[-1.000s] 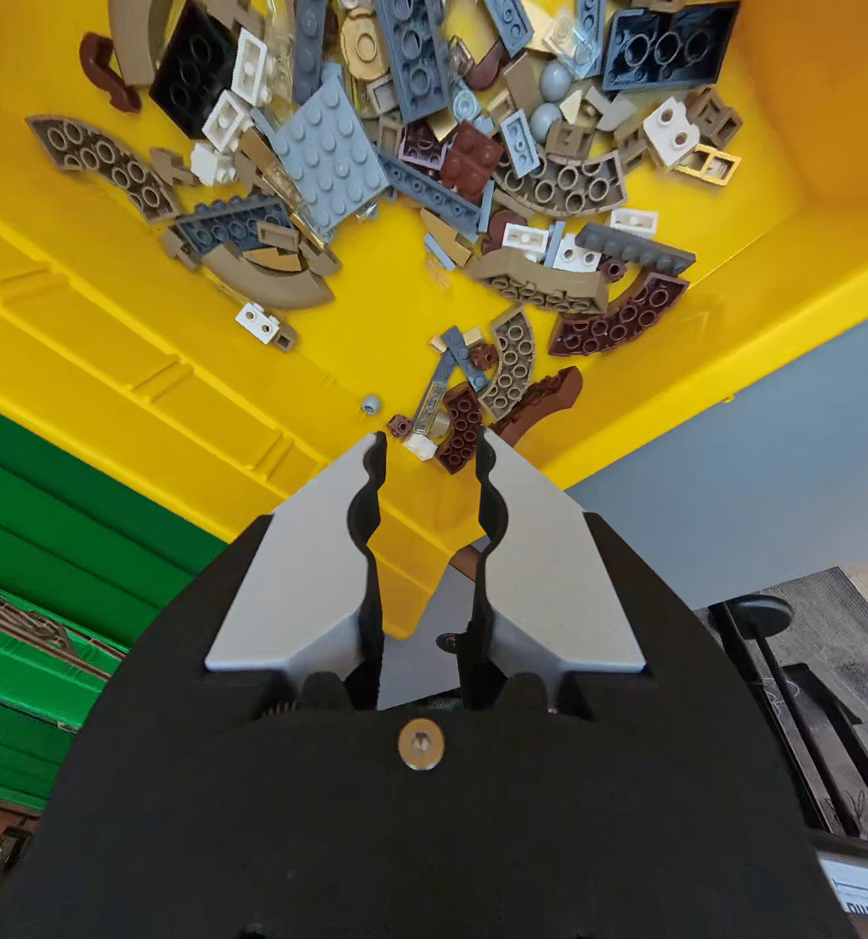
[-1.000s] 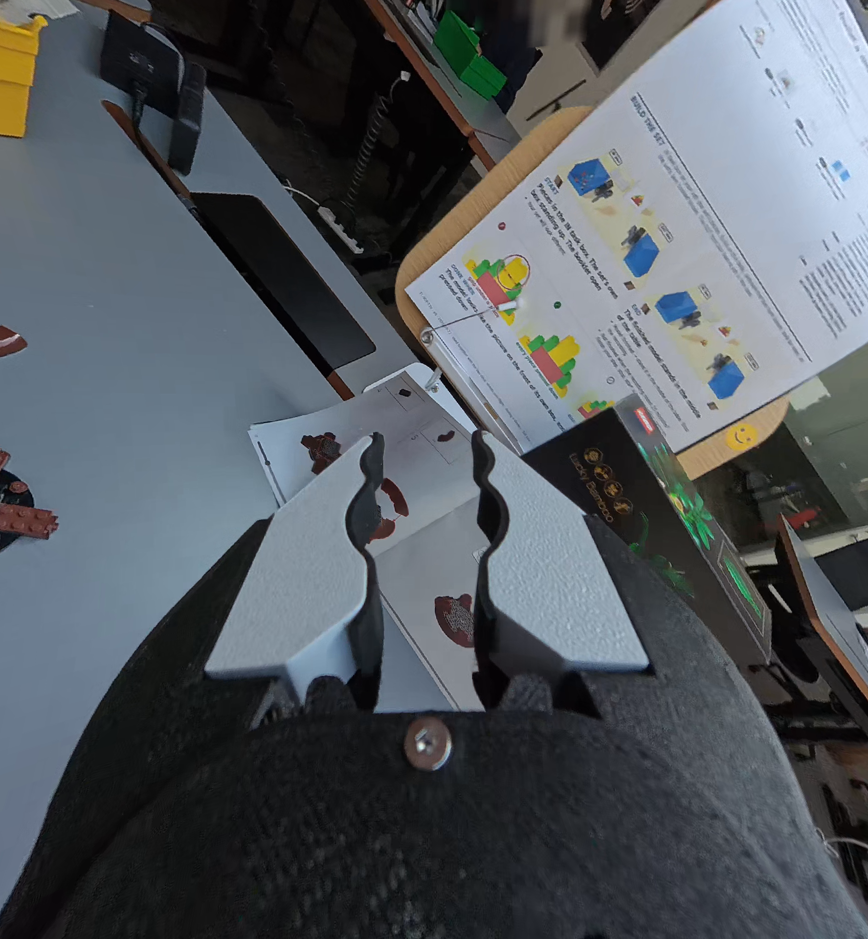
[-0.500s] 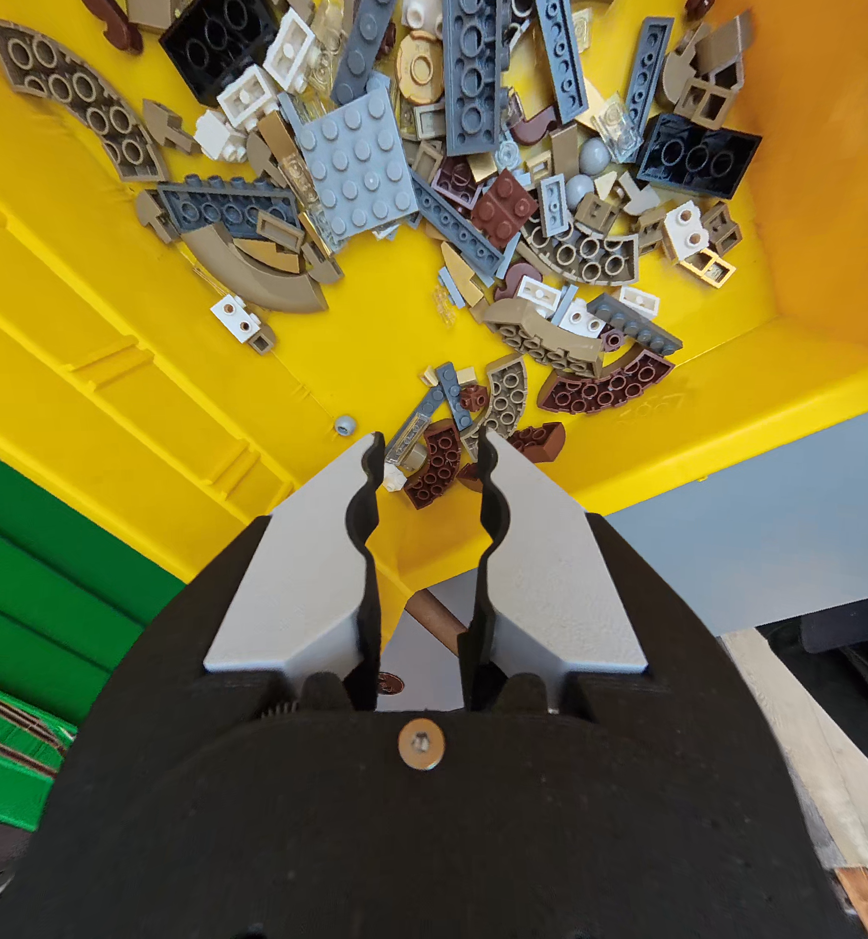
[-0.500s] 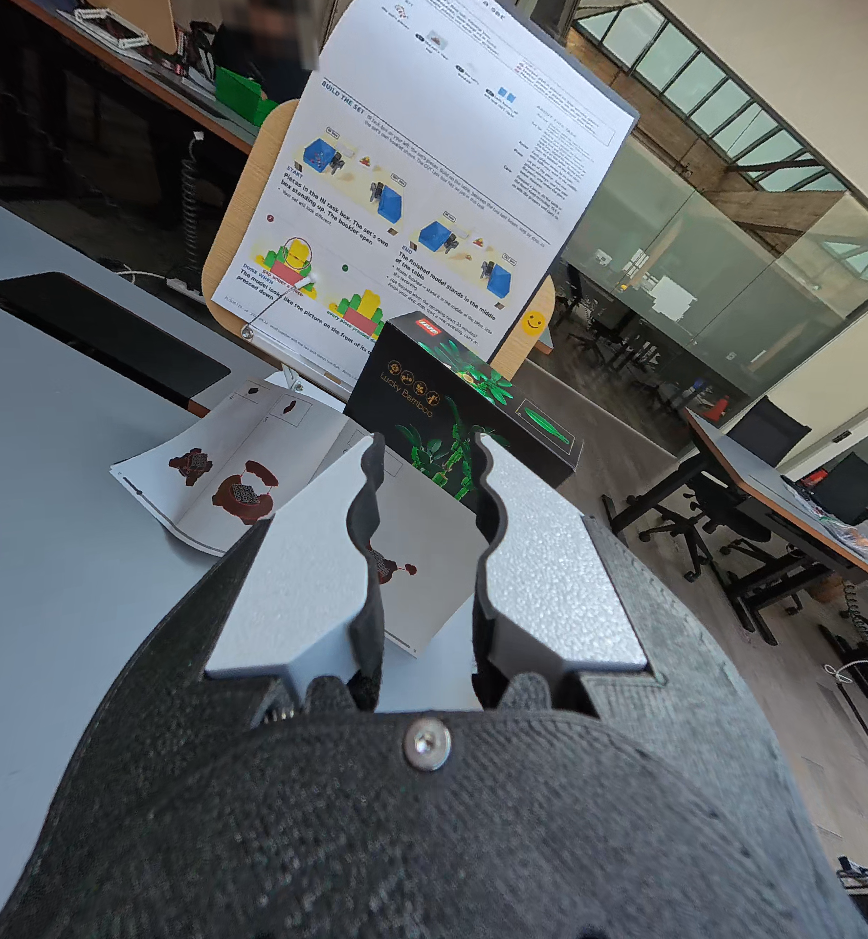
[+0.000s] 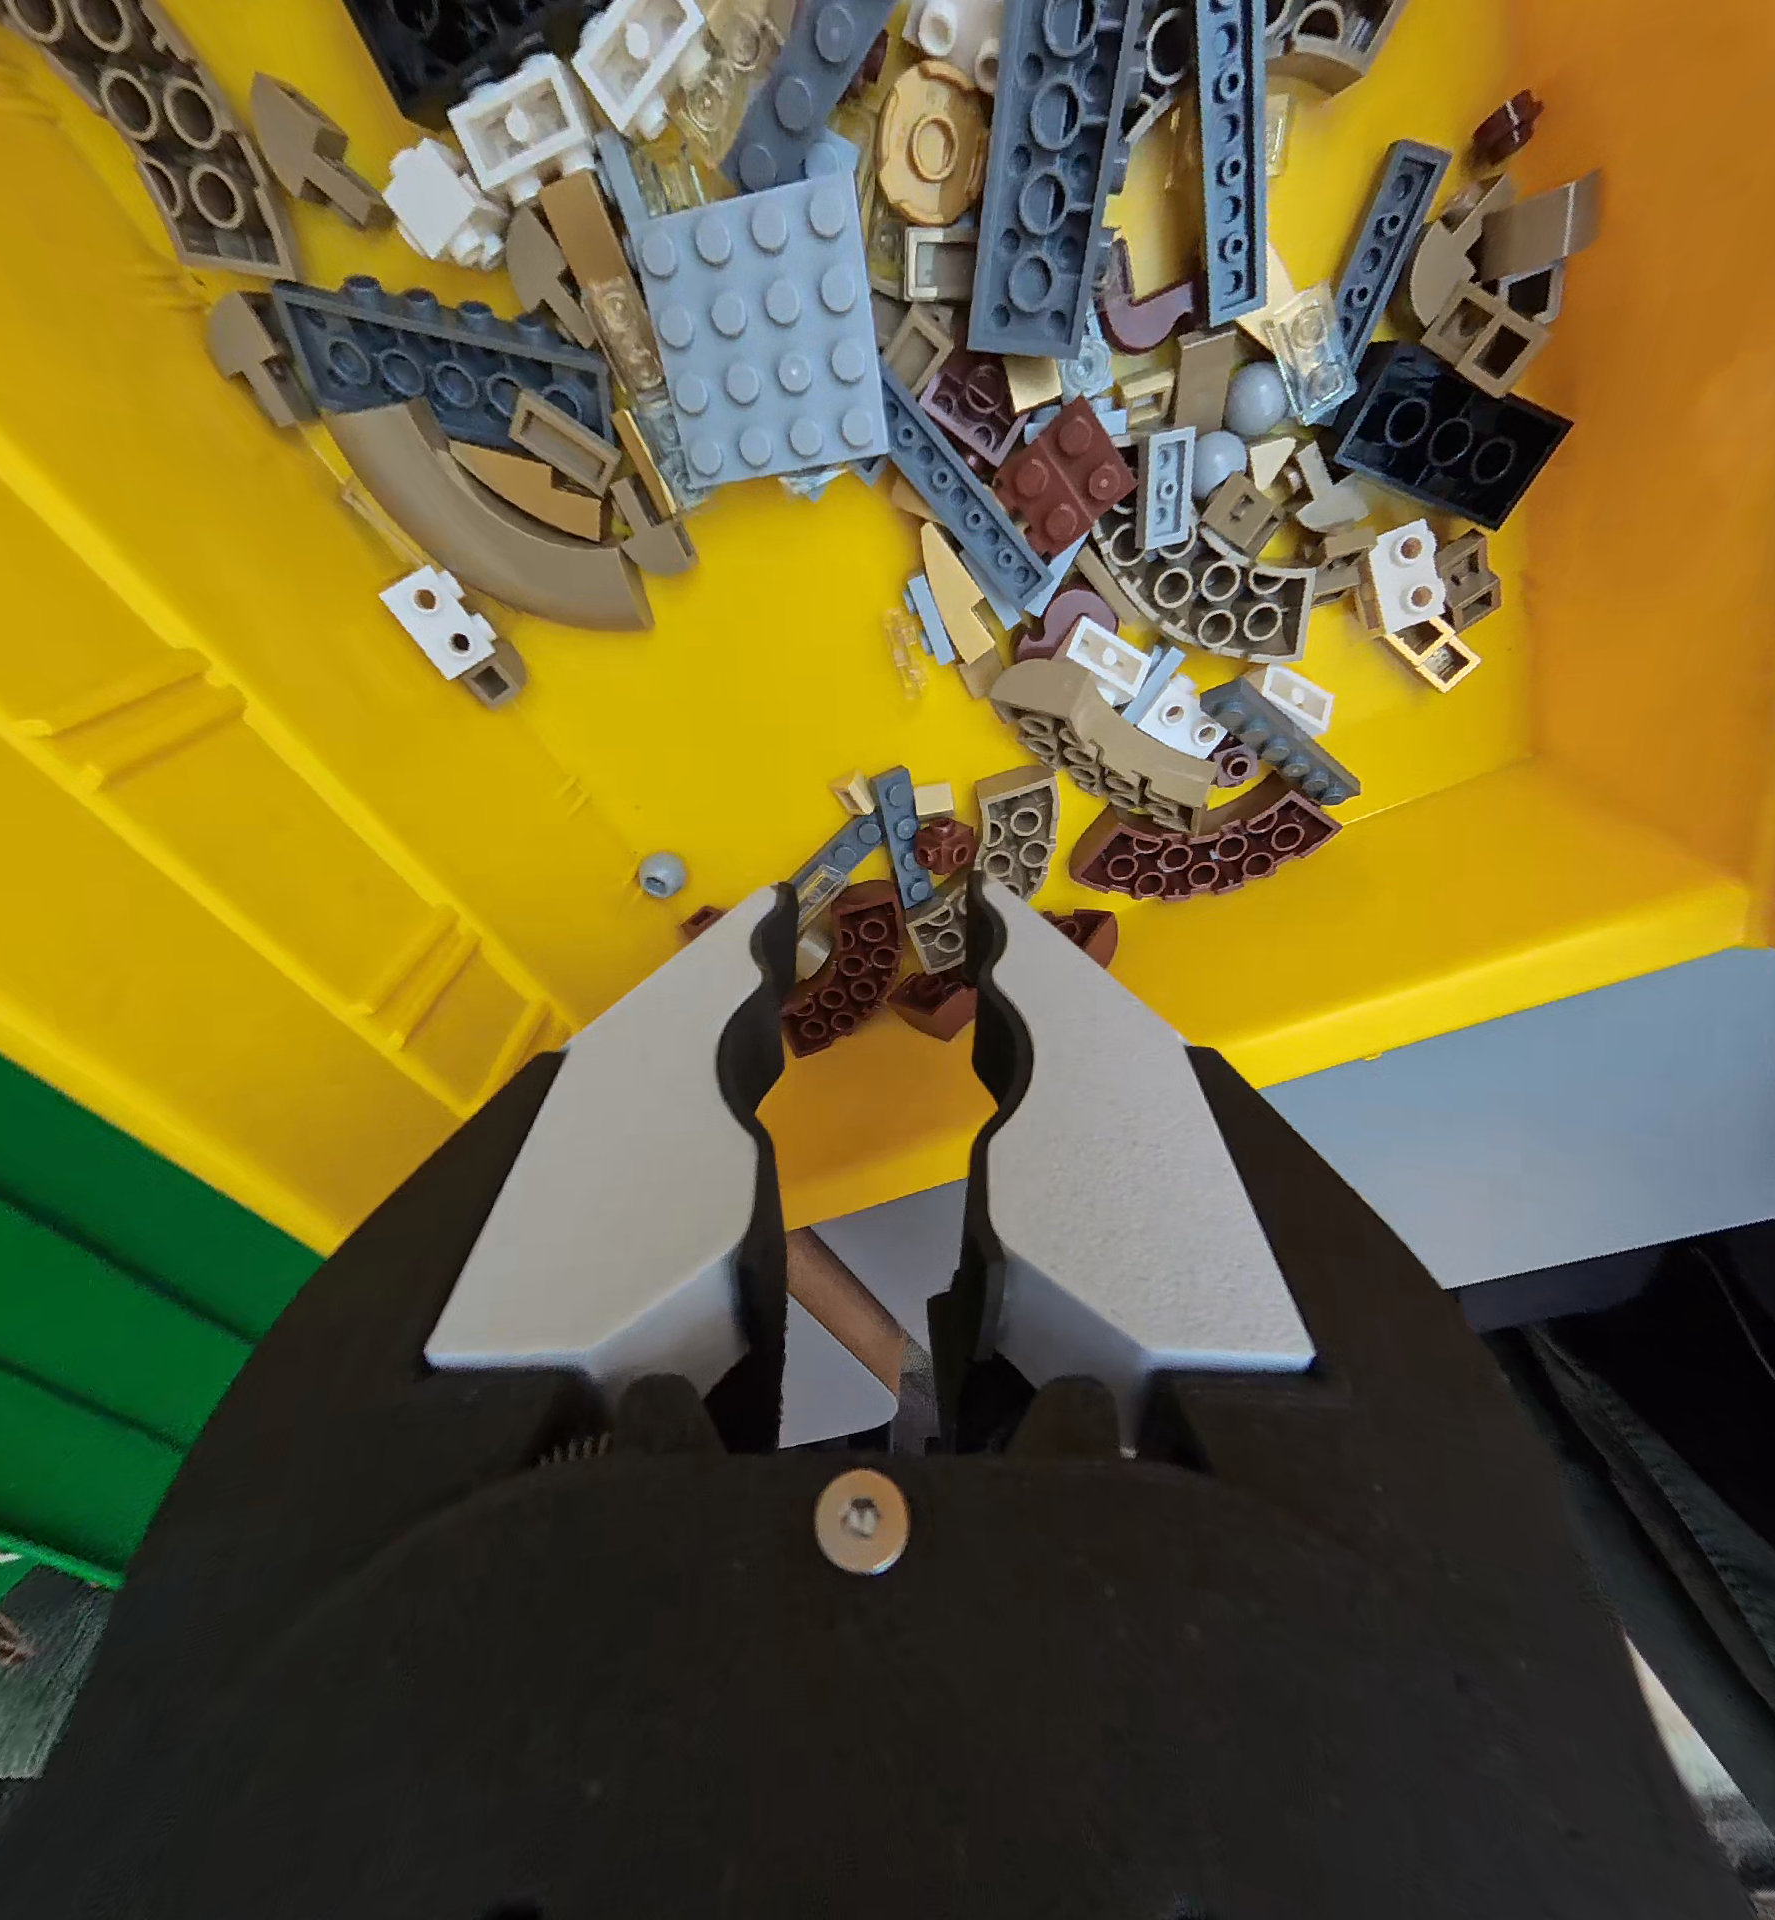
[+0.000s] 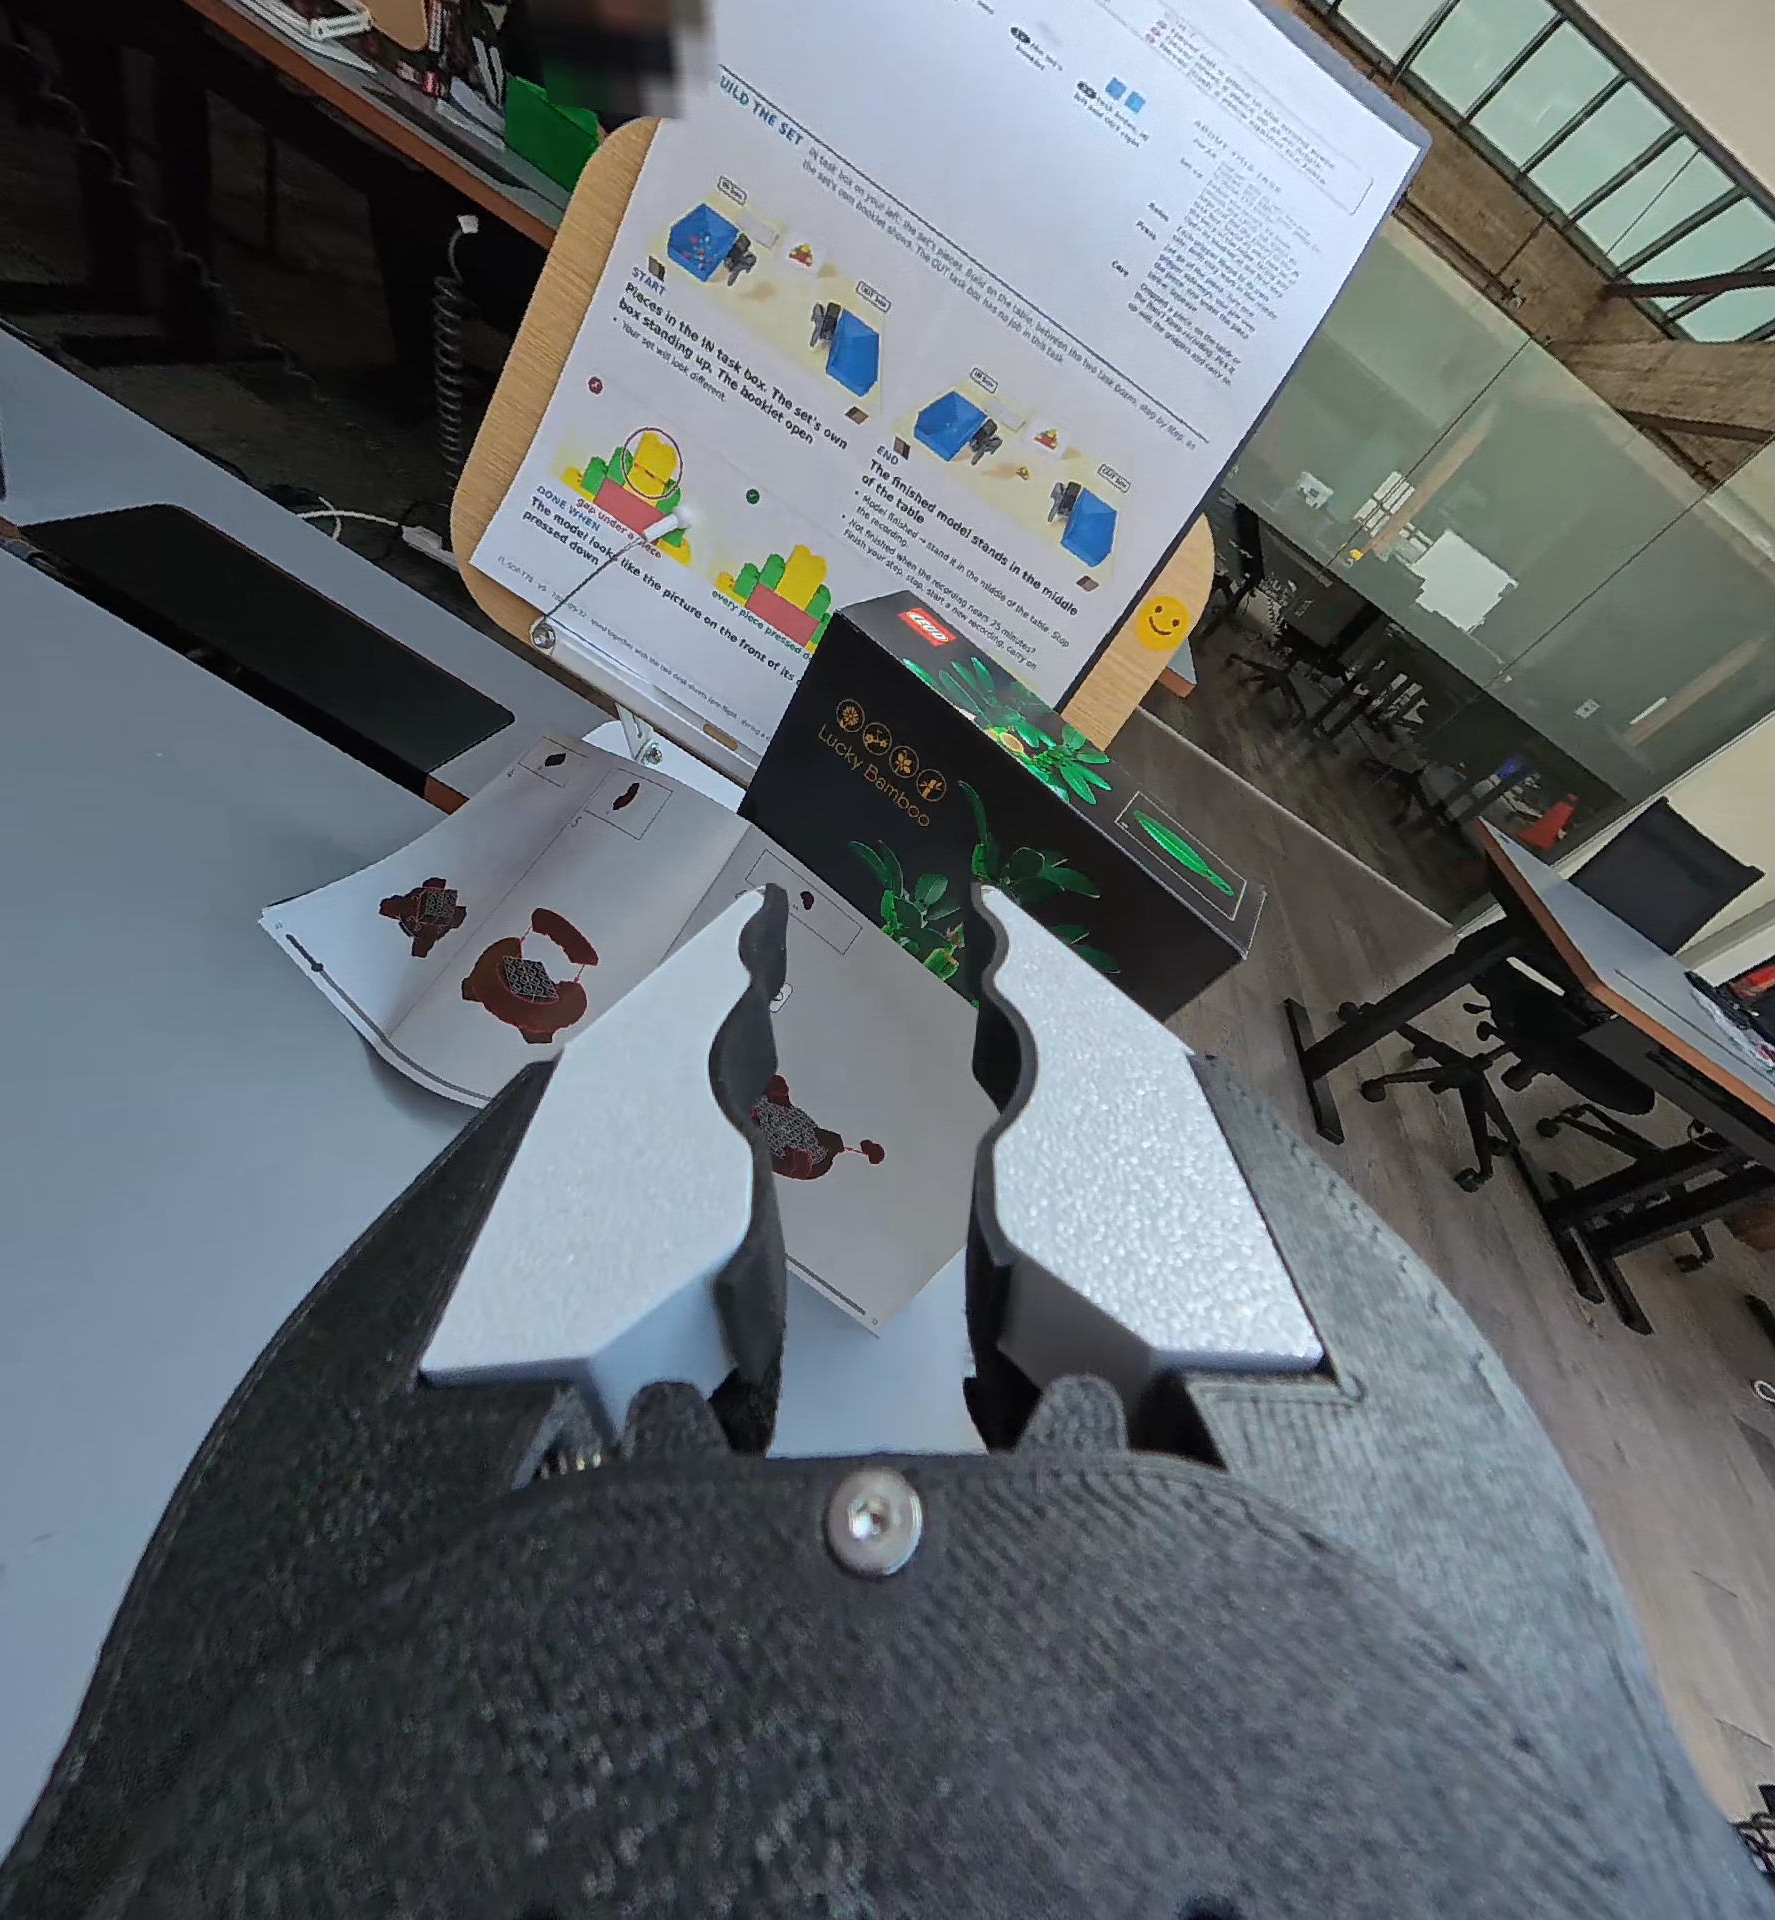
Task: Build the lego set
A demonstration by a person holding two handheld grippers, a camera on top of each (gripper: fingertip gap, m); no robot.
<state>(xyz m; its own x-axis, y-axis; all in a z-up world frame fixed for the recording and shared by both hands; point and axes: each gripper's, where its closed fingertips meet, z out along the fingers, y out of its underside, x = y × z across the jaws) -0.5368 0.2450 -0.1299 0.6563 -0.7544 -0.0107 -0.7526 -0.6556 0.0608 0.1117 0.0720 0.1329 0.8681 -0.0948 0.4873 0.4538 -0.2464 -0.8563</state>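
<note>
In the left wrist view a yellow bin (image 5: 239, 831) holds many loose lego pieces in grey, tan, white, black and reddish brown. My left gripper (image 5: 878, 904) is open and empty, its tips just above a curved reddish-brown piece (image 5: 847, 977) near the bin's front wall. A larger curved reddish-brown piece (image 5: 1205, 852) lies to the right. In the right wrist view my right gripper (image 6: 875, 902) is open and empty, held above the open instruction booklet (image 6: 509, 935) on the grey table (image 6: 114, 935).
A green bin (image 5: 62, 1247) stands left of the yellow bin. A dark lego set box (image 6: 987, 821) stands behind the booklet. A printed instruction sheet (image 6: 966, 332) on a wooden stand rises behind it. Desks and office chairs (image 6: 1485, 1091) stand off to the right.
My left gripper has moved forward and down into the yellow bin toward the reddish-brown pieces. My right gripper has swung right and up, away from the partly built model, to face the booklet and box.
</note>
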